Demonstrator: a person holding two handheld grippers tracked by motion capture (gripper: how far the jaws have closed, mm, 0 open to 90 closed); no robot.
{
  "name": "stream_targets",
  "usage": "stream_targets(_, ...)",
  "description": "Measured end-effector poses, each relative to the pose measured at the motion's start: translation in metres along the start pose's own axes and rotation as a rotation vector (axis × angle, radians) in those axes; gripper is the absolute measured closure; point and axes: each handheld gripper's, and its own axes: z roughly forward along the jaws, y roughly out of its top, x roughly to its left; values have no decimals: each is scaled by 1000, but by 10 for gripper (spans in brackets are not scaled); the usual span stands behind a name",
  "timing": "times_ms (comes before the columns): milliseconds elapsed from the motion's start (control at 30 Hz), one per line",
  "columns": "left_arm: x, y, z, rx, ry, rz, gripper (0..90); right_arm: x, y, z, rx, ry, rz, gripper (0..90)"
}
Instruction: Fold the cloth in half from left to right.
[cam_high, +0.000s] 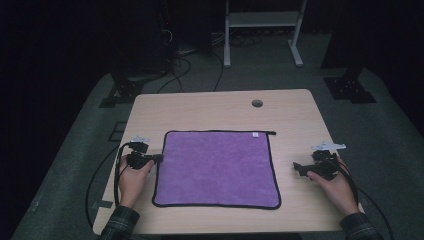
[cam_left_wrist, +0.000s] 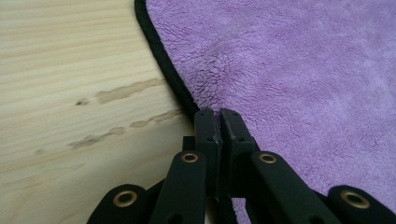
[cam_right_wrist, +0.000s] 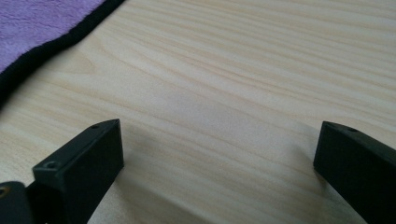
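A purple cloth (cam_high: 217, 167) with a black hem lies flat in the middle of the wooden table (cam_high: 210, 107). My left gripper (cam_high: 159, 157) is at the cloth's left edge. In the left gripper view its jaws are pressed together (cam_left_wrist: 219, 114) right on the black hem of the cloth (cam_left_wrist: 303, 70), with the hem running in between them. My right gripper (cam_high: 298, 167) is a short way off the cloth's right edge, low over bare wood. Its jaws stand wide apart (cam_right_wrist: 219, 135) with nothing between them, and a corner of the cloth (cam_right_wrist: 37, 23) shows at the upper left.
A small round hole (cam_high: 257, 103) is in the table near its far edge. A white tag (cam_high: 255, 134) sits at the cloth's far right corner. Beyond the table are a white frame (cam_high: 262, 30) and cables on the dark floor.
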Motion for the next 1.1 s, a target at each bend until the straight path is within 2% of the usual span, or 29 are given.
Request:
stream_targets(133, 3, 1, -7, -21, -13, -16, 865, 0, 0, 0, 1, 0, 1, 6)
stream_targets(333, -4, 6, -13, -51, -32, 3, 860, 1, 1, 1, 2, -1, 1, 6)
stream_targets(467, -7, 9, -14, -68, -66, 0, 860, 1, 1, 1, 0, -2, 2, 6)
stream_targets(700, -23, 20, -16, -98, -144, 7, 861, 1, 1, 1, 0, -1, 2, 6)
stream_targets(1100, -50, 37, -2, -87, -242, 42, 861, 1, 1, 1, -1, 2, -3, 7)
